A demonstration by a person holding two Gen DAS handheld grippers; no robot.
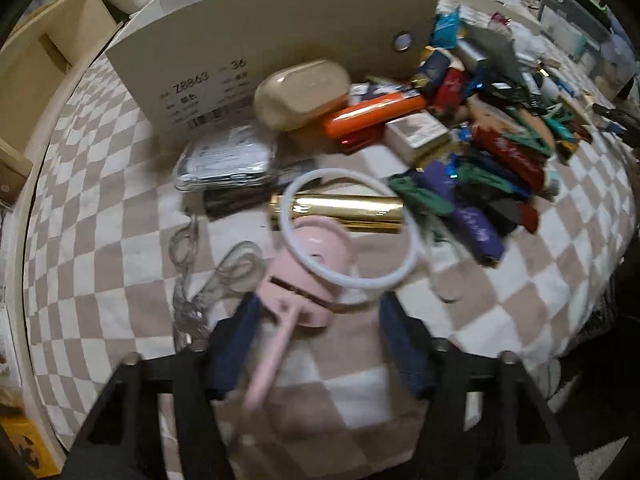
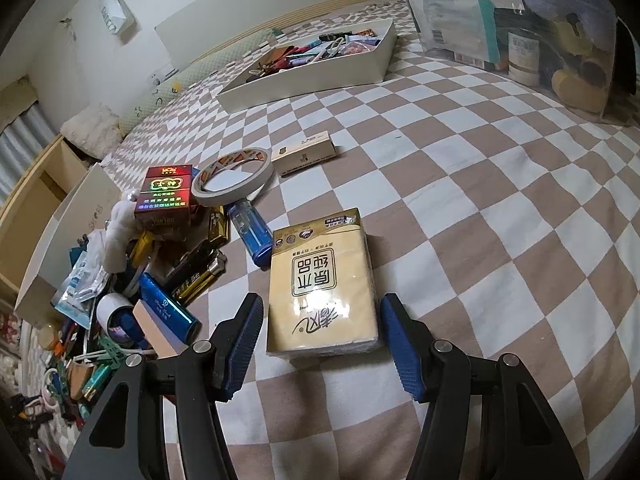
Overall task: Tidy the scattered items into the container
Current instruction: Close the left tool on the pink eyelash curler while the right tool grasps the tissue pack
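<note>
On my left wrist view, the left claw point(image 1: 320, 344) sits at the lower centre of the frame with its blue pads point(image 1: 240, 336) spread apart. A pink clip point(image 1: 308, 276) with a white ring point(image 1: 404, 272) lies between the pads; motion blur prevents me from confirming contact with either pad. Above it, a gold cylinder point(image 1: 344, 208) lies across the checkered bedspread point(image 1: 100, 240). A cream case point(image 1: 300, 92) and an orange tube point(image 1: 372, 114) lie in front of the beige box wall point(image 1: 260, 24) at upper centre. A mixed pile of small items point(image 1: 500, 148) fills the right of the frame.

On my right wrist view, the right claw point(image 2: 320, 340) is spread wide at lower centre. A yellow tissue pack point(image 2: 320, 280) lies flat between its tips; the right pad appears just beside the pack's edge, the left pad apart from it. A tape roll point(image 2: 234, 176) and a blue lighter point(image 2: 250, 232) lie at centre left. The white tray point(image 2: 312, 76), partly filled, stands at upper centre.
</note>
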